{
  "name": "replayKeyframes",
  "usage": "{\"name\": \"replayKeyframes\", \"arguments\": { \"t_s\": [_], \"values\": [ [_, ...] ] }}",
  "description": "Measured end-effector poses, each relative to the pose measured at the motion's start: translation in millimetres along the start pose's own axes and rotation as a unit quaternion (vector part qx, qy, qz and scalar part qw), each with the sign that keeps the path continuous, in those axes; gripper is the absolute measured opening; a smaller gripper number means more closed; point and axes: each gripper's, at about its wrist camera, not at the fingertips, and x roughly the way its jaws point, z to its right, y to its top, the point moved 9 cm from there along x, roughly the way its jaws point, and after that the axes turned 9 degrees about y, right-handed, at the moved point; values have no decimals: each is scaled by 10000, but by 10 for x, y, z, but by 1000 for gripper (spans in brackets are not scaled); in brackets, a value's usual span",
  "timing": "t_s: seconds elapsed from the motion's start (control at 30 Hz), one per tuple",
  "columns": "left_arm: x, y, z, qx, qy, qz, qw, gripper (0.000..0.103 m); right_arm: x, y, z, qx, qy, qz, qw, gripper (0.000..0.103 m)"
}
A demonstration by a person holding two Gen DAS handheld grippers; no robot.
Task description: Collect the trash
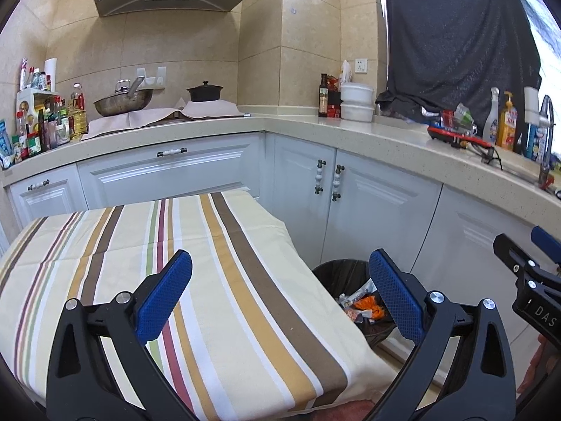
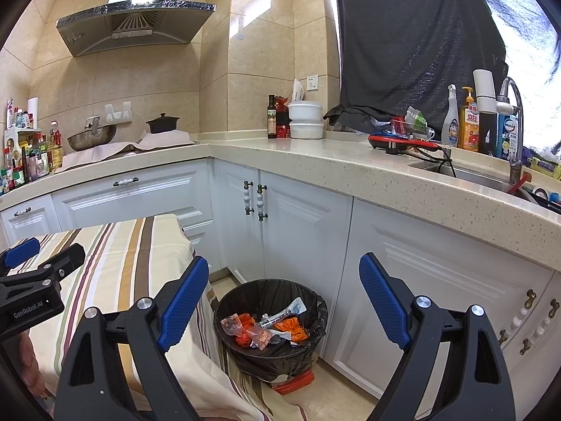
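A black-lined trash bin (image 2: 317, 310) stands on the floor between the table and the white cabinets. It holds orange and clear wrappers (image 2: 266, 328). In the left wrist view the bin (image 1: 336, 270) is partly hidden behind the table edge and my right finger. My left gripper (image 1: 278, 294) is open and empty above the striped tablecloth (image 1: 210, 263). My right gripper (image 2: 284, 298) is open and empty, above and in front of the bin. Each gripper shows at the edge of the other's view, the left one in the right wrist view (image 2: 35, 277).
An L-shaped counter (image 2: 315, 161) runs along the walls with a wok (image 2: 92, 137), black pot (image 2: 162, 123), bottles (image 2: 271, 117), white containers (image 2: 305, 119) and a sink with faucet (image 2: 512, 129). A dark cloth (image 2: 420, 45) hangs over the window. White cabinet doors (image 2: 280, 224) stand behind the bin.
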Motion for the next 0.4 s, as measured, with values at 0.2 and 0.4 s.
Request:
{"name": "replayKeyframes", "arguments": {
  "t_s": [0.2,0.4],
  "values": [
    [89,13,-67,73,78,-75,9999,98,71,-19,-63,-8,86,-70,9999,85],
    [353,-37,-540,-213,449,-435,9978,98,356,-23,-334,-90,526,-281,9982,85]
  ]
}}
